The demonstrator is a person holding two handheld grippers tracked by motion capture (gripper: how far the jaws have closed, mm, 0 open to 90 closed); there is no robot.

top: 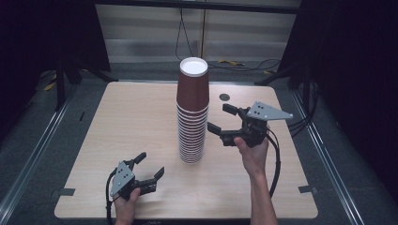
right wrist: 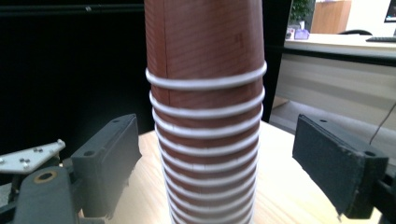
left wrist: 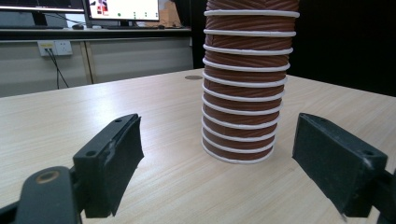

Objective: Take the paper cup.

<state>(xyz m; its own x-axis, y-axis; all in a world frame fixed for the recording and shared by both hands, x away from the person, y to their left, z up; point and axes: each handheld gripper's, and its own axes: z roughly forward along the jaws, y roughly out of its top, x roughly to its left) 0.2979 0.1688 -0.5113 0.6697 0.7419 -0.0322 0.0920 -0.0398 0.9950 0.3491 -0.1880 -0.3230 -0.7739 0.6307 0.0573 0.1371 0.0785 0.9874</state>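
At centre of the surface [top: 141,122] stands the cup stack [top: 192,112], upright, brown, rims ringed white. Right hand-held gripper [top: 225,123] is raised just beside its upper half, jaws wide, nothing held. Left hand-held gripper [top: 149,165] sits low near the base, jaws also spread, empty. Likely aim: lift the top cup; close squarely on it under its rim, and steady the lower stack against tipping.

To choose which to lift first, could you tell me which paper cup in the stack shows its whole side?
The topmost brown paper cup; the cups beneath it each show just a narrow band and a white rim.
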